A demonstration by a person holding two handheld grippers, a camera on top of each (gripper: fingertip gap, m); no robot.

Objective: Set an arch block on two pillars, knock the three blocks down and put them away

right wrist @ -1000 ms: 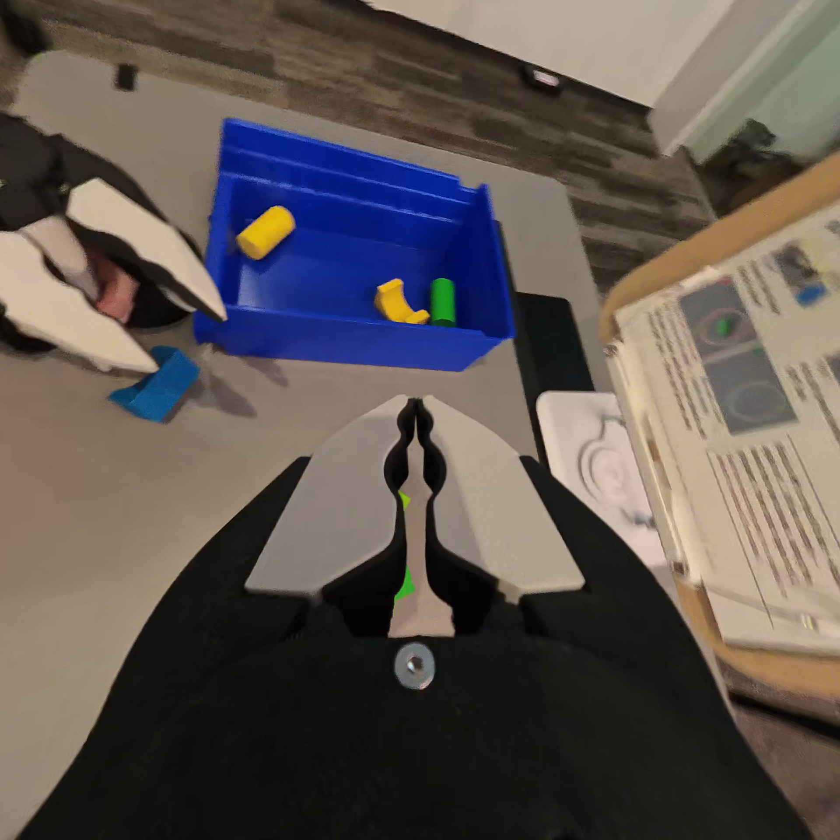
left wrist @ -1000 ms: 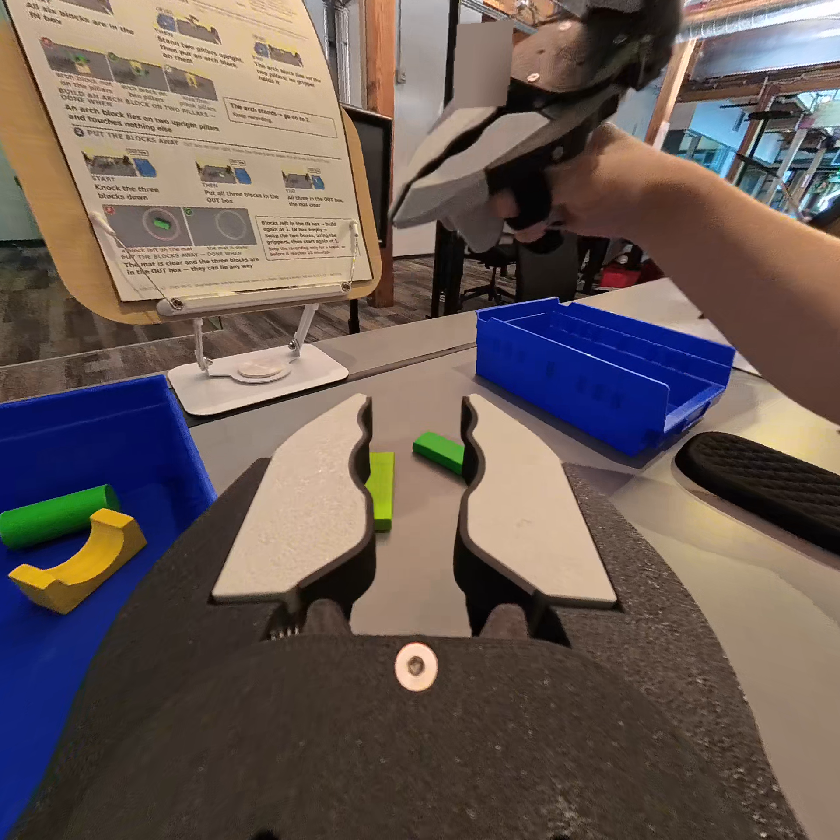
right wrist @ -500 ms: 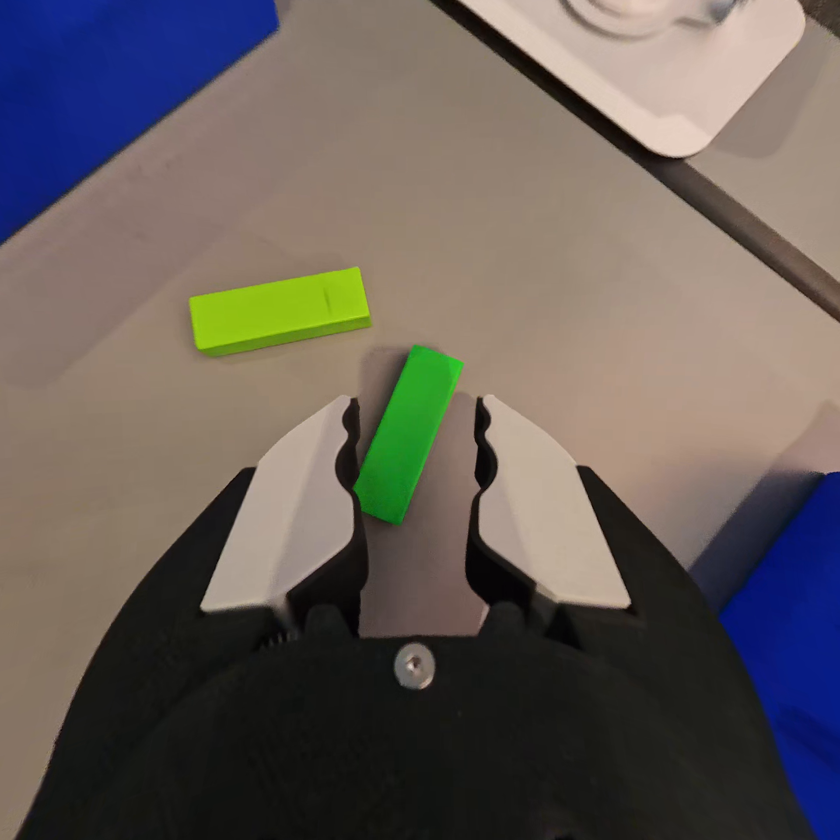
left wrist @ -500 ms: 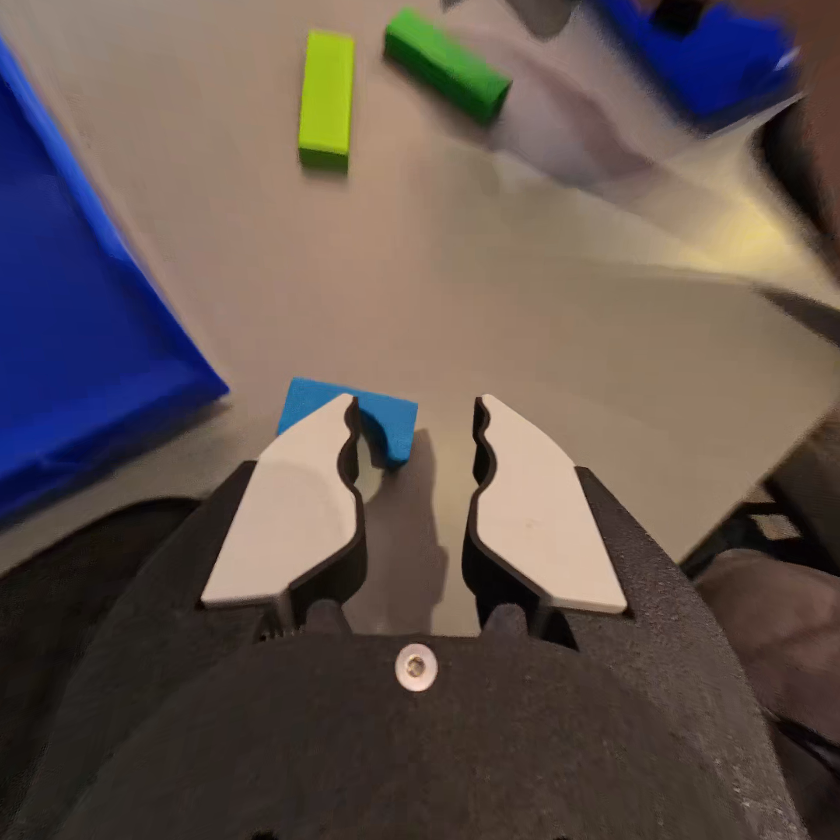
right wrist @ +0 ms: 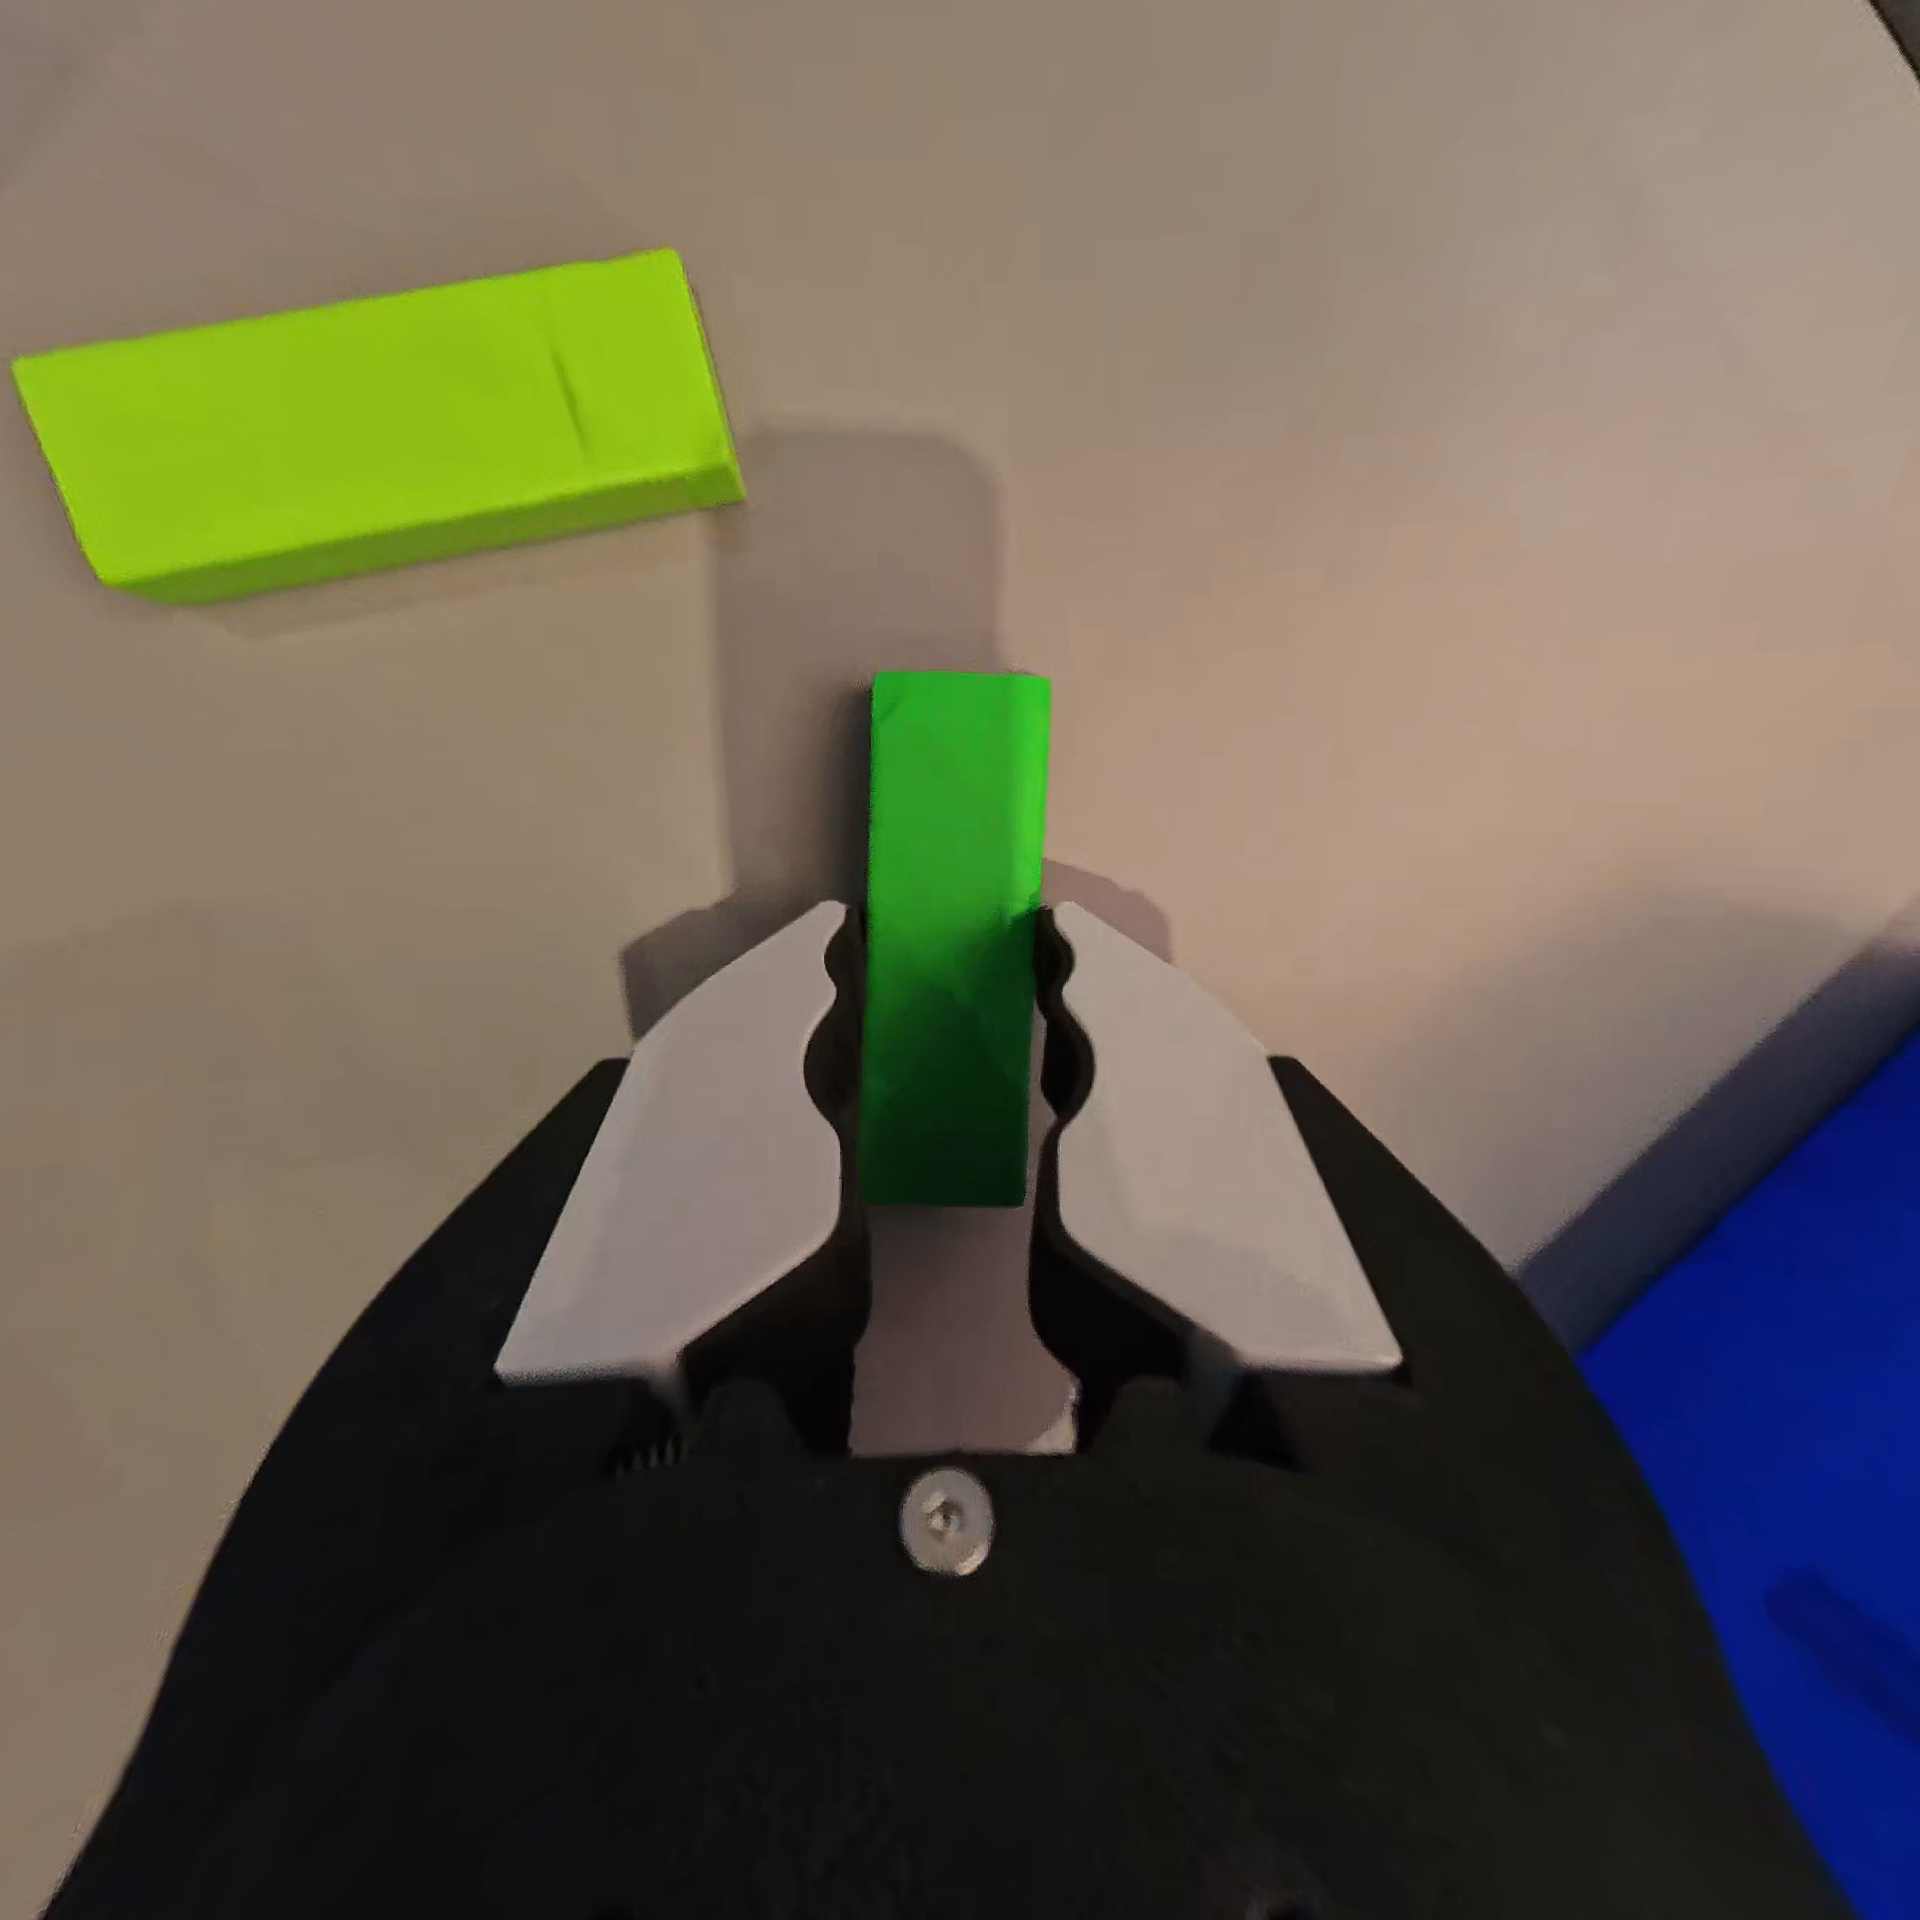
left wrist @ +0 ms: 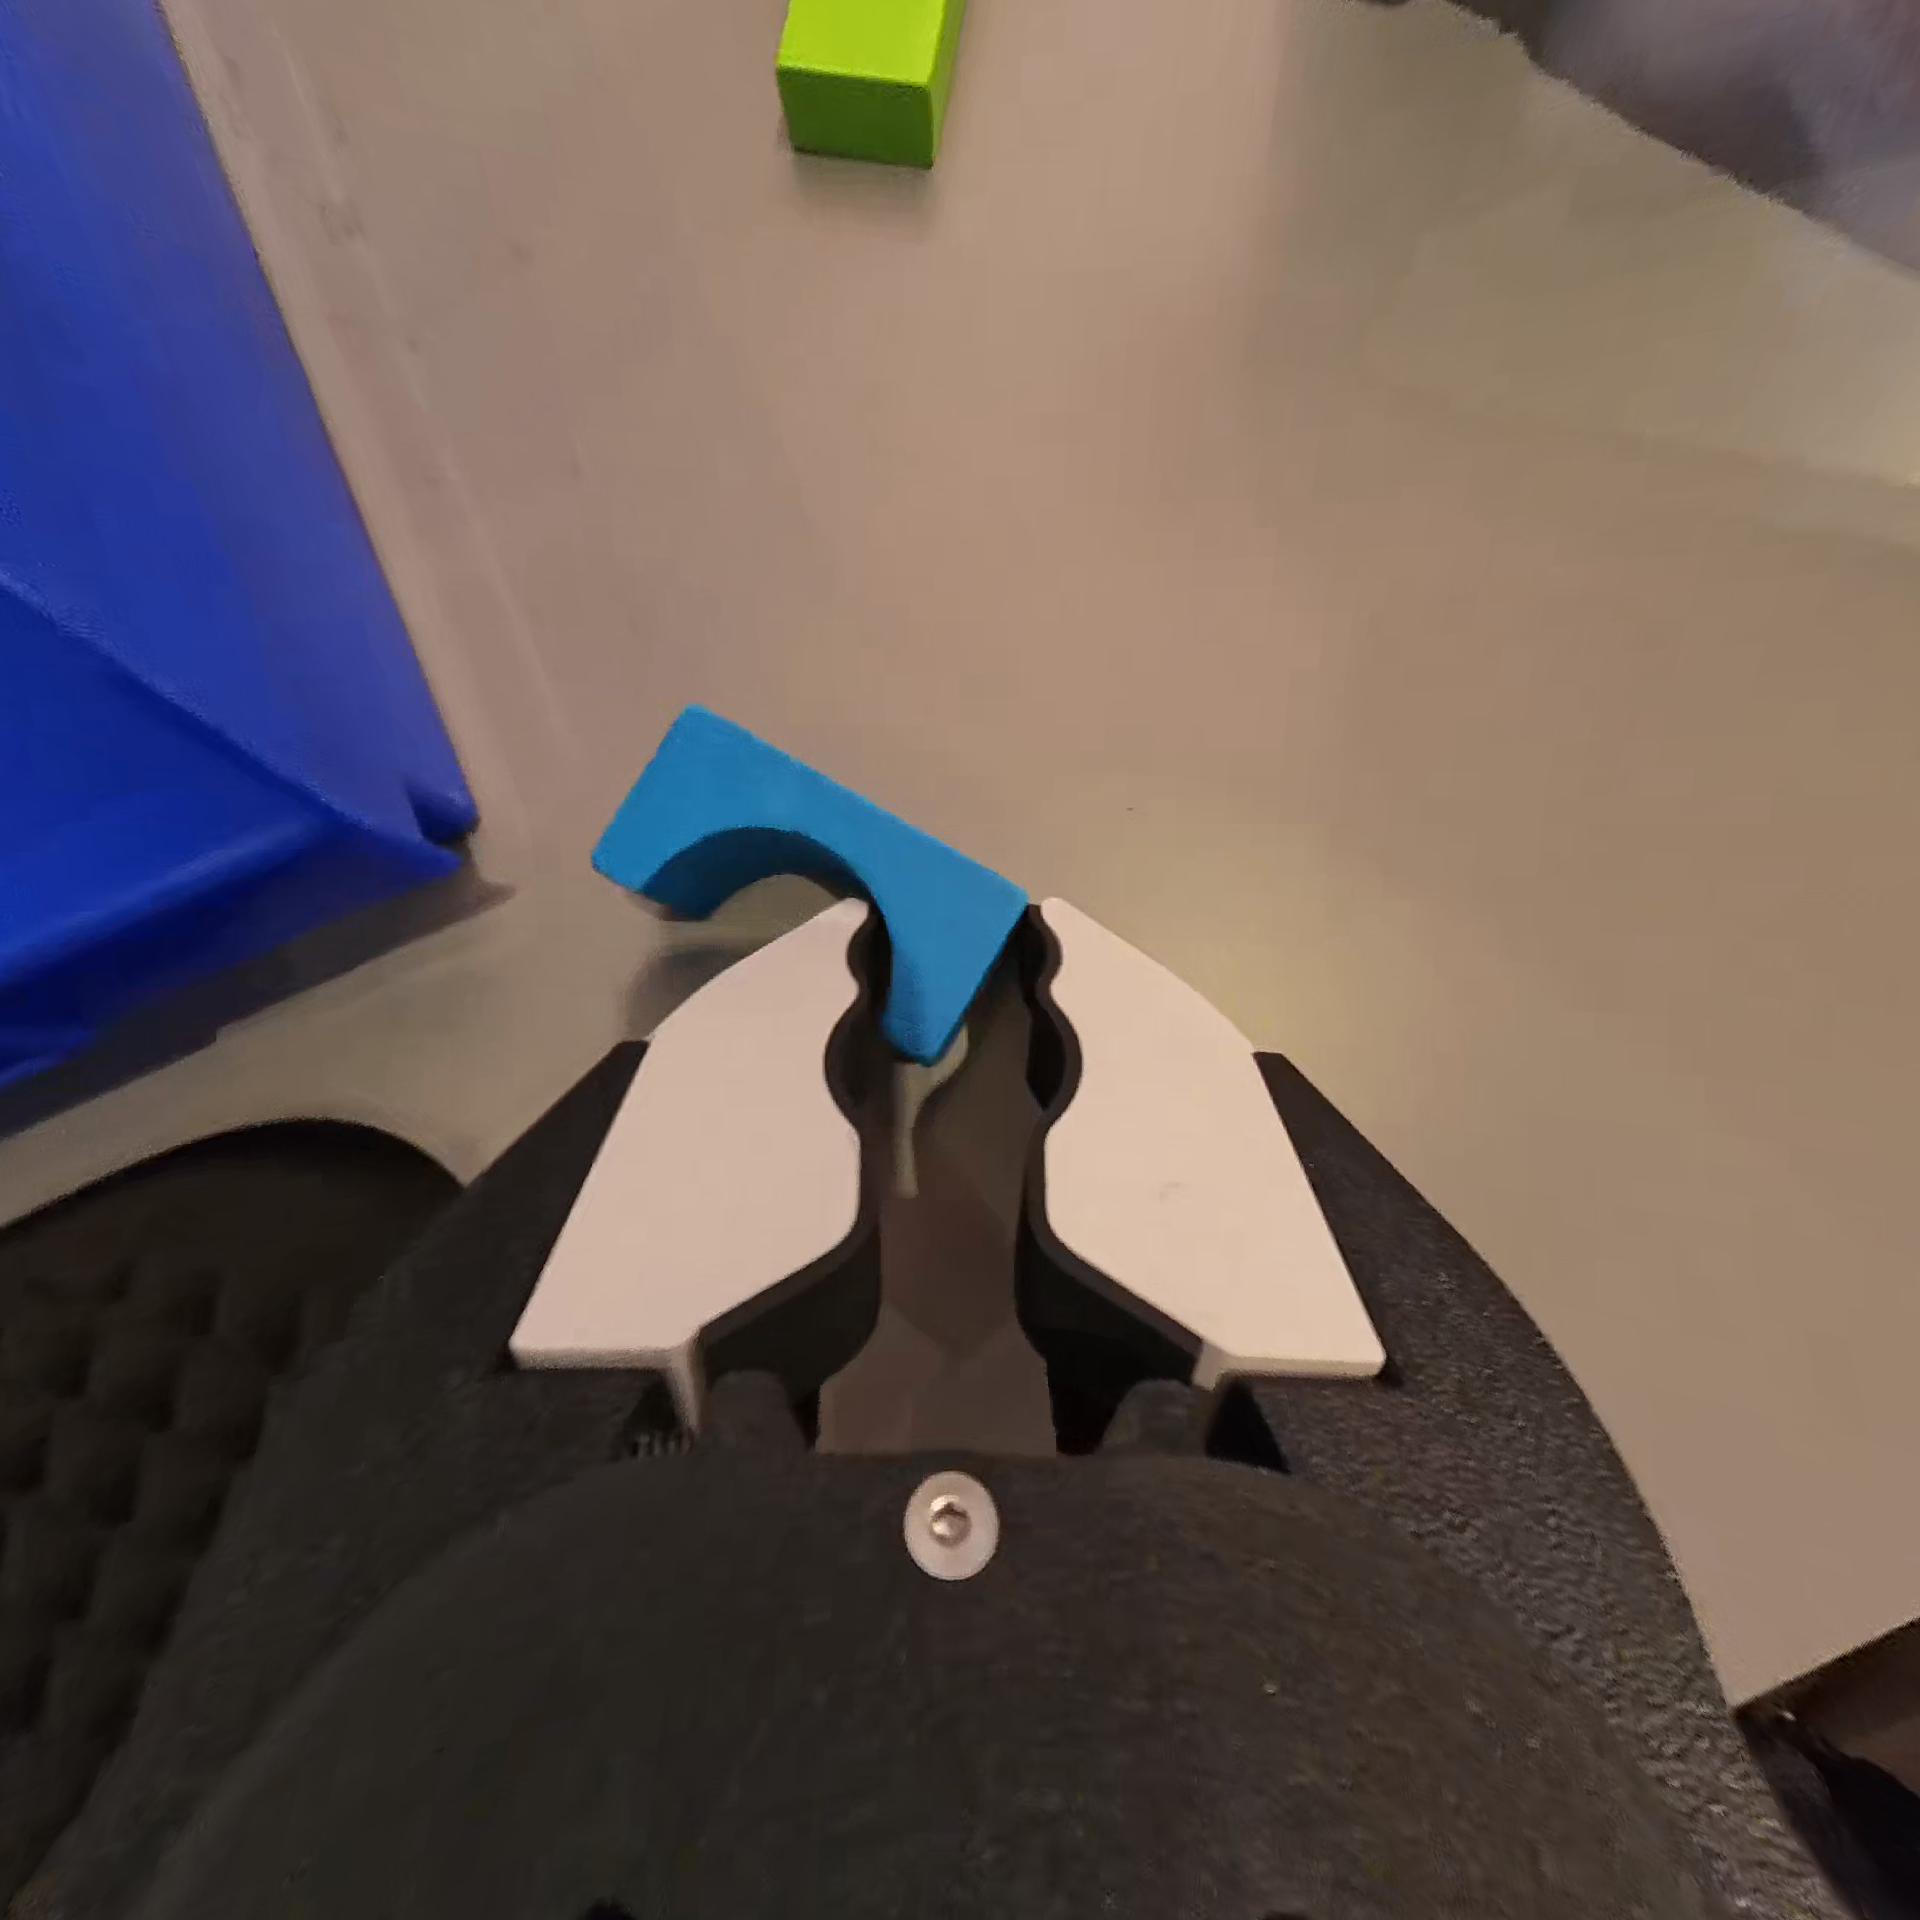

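Note:
My left gripper [left wrist: 948, 906] is shut on one leg of a blue arch block [left wrist: 831, 831], which is tilted a little off the grey table. My right gripper [right wrist: 948, 914] is shut on a dark green pillar block [right wrist: 954, 914] that lies lengthwise between the fingers. A lime green pillar block [right wrist: 374, 426] lies flat on the table up and to the left of it; its end also shows at the top of the left wrist view [left wrist: 868, 62].
A blue bin [left wrist: 156, 644] stands close on the left of the left gripper. Another blue bin's corner [right wrist: 1787, 1403] is at the right of the right gripper. A black textured pad [left wrist: 156, 1299] lies at the lower left.
Both grippers dropped to the table and closed. The left one closed on the blue arch block. The right one closed on the dark green pillar, which now lies straight between its fingers.

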